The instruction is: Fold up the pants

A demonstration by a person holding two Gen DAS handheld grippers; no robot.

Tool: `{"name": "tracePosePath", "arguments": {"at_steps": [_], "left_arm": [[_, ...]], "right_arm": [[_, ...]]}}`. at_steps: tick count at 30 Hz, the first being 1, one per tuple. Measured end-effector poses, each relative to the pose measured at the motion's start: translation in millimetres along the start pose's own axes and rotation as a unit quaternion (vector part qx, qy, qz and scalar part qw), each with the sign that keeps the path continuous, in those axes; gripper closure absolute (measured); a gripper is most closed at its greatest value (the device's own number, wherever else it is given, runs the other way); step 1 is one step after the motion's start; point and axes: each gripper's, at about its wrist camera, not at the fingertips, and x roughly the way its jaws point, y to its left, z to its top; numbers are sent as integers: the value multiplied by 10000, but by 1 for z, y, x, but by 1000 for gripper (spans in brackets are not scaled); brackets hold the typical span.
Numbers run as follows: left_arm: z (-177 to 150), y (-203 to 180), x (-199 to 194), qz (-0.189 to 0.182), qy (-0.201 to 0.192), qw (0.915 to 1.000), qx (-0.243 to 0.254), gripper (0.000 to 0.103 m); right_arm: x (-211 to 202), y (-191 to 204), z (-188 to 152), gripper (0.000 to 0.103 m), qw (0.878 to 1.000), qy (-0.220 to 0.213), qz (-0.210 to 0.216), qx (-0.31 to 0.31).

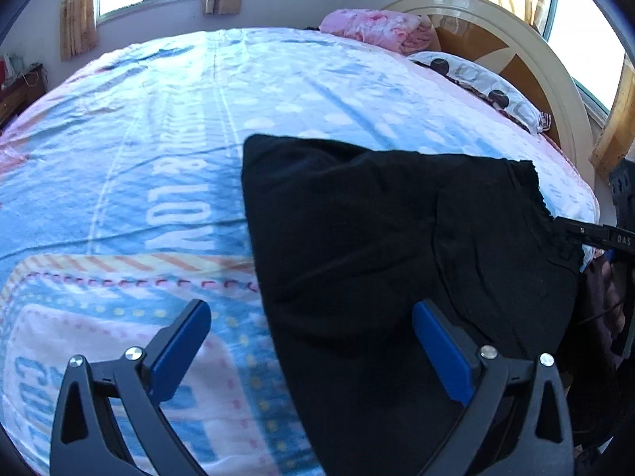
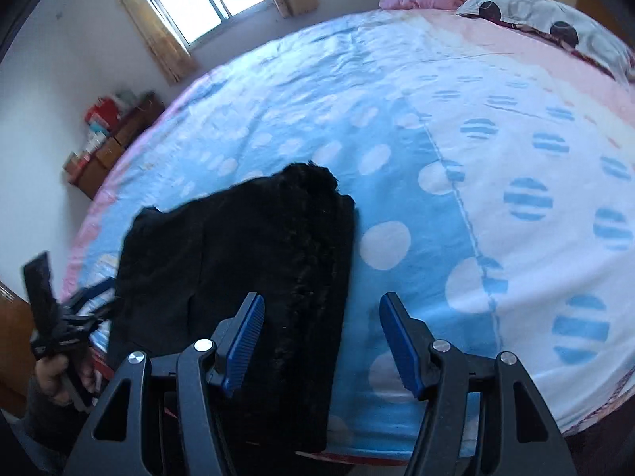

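While folded into a compact black stack near the bed's (image 1: 166,166) edge, pants (image 1: 377,246) risk unfolding if snagged. Left claw (image 1: 311,341) apart, empty. Right claw (image 2: 321,341) apart, empty, straddling the stack's right border; careless closing could drag layers askew.
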Motion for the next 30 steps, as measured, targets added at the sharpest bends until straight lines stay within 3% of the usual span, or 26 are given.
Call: {"name": "tracePosePath", "arguments": {"at_steps": [3, 7, 10, 18, 20, 22, 27, 30], "left_arm": [[1, -2, 6, -35, 13, 10000, -57, 0], [5, -5, 10, -45, 32, 10000, -1, 0], [10, -5, 14, -129, 76, 9999, 15, 0], [16, -5, 19, -533, 114, 9984, 162, 2], [16, -6, 17, -622, 3, 9979, 204, 23], [16, -10, 12, -734, -49, 9969, 270, 52], [15, -9, 9, -939, -44, 9953, 251, 81], [16, -10, 0, -943, -181, 9951, 234, 86]], "right_arm": [[8, 3, -3, 41, 9997, -43, 246, 62], [18, 19, -8, 39, 9995, -102, 61, -289], [18, 19, -8, 39, 9993, -75, 237, -288], [26, 19, -6, 40, 9986, 13, 482, -201], [29, 23, -5, 49, 9985, 37, 493, -243], [29, 27, -6, 60, 9984, 11, 464, -310], [19, 35, -10, 76, 9981, -176, 327, -488], [12, 46, -11, 79, 9975, -300, 242, -597]]}}
